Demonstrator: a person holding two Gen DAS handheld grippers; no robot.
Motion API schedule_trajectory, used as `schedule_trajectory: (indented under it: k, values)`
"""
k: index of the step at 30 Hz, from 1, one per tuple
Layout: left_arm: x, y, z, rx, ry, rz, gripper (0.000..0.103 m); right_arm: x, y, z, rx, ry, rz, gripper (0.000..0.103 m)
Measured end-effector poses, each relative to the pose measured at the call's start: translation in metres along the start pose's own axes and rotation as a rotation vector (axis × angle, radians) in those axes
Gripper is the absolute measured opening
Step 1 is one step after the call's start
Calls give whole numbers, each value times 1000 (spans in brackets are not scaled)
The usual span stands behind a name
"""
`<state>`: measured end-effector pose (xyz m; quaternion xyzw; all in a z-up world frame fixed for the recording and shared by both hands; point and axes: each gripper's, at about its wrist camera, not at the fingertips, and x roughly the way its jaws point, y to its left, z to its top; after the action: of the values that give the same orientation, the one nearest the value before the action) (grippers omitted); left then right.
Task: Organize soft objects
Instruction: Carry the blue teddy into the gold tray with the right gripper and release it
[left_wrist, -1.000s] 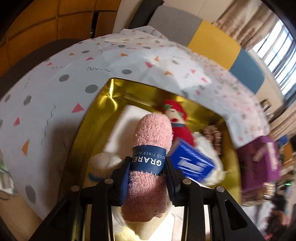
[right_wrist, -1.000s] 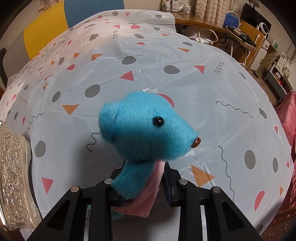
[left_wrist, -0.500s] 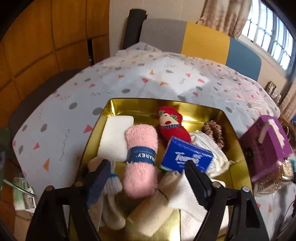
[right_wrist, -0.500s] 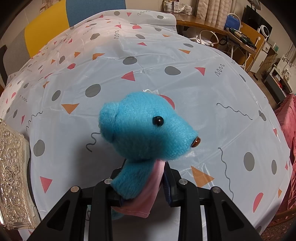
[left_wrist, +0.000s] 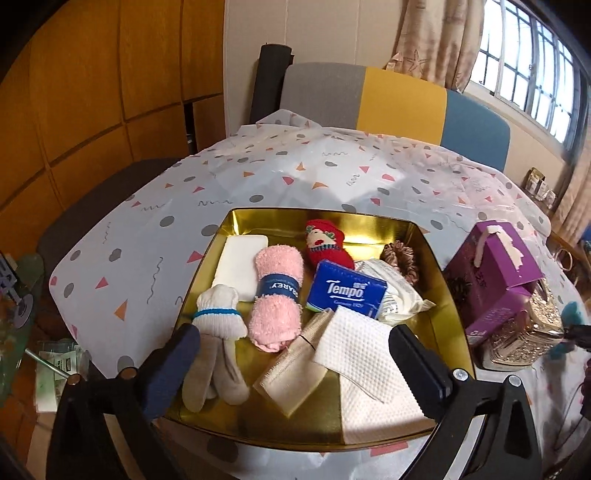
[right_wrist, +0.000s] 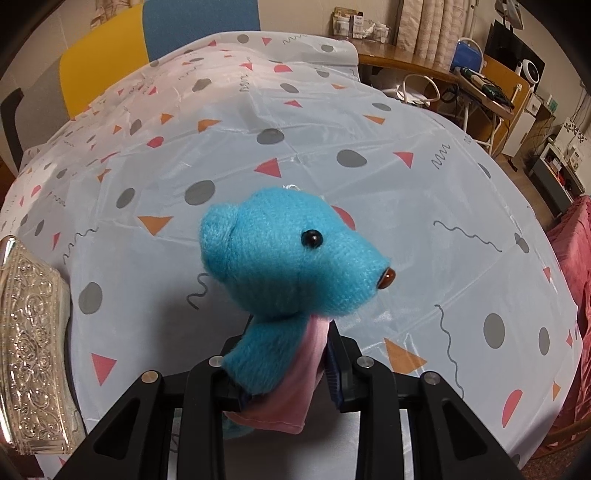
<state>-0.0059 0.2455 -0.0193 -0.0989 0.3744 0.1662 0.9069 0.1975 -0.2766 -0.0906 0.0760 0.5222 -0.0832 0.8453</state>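
A gold tray (left_wrist: 439, 295) on the spotted tablecloth holds a rolled pink towel (left_wrist: 277, 295), a white sponge (left_wrist: 240, 266), a red doll (left_wrist: 327, 242), a blue Tempo tissue pack (left_wrist: 345, 290), white gloves (left_wrist: 218, 343), a brown scrunchie (left_wrist: 400, 258) and folded cloths (left_wrist: 354, 347). My left gripper (left_wrist: 291, 360) is open and empty, above the tray's near edge. My right gripper (right_wrist: 282, 363) is shut on a blue plush toy (right_wrist: 284, 266) with a pink cloth, held above the tablecloth (right_wrist: 369, 184).
A purple tissue box (left_wrist: 495, 277) and an ornate silver box (left_wrist: 524, 336) stand right of the tray; the silver box also shows at the left in the right wrist view (right_wrist: 33, 339). A grey, yellow and blue chair back (left_wrist: 395, 99) is beyond the table.
My left gripper let go of the pink towel, which now lies in the tray, opened wide and pulled back and up. The right gripper and blue plush held still.
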Motion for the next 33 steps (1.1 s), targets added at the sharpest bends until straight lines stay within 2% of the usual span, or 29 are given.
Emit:
schedule_trajectory:
  k: [5, 10, 17, 27, 33]
  values:
    - [-6, -2, 0, 7, -13, 0, 103, -3, 11, 0, -43, -20, 5, 30]
    - [-11, -5, -1, 20, -14, -33, 103, 1, 15, 1, -51, -3, 11, 30]
    - [-12, -8, -5, 26, -3, -51, 103, -15, 36, 14, -58, -28, 59, 30]
    - [-16, -4, -7, 21, -10, -60, 103, -64, 122, 62, -198, -135, 115, 29]
    - [-15, -4, -9, 25, -2, -62, 103, -99, 176, 76, -279, -204, 179, 29]
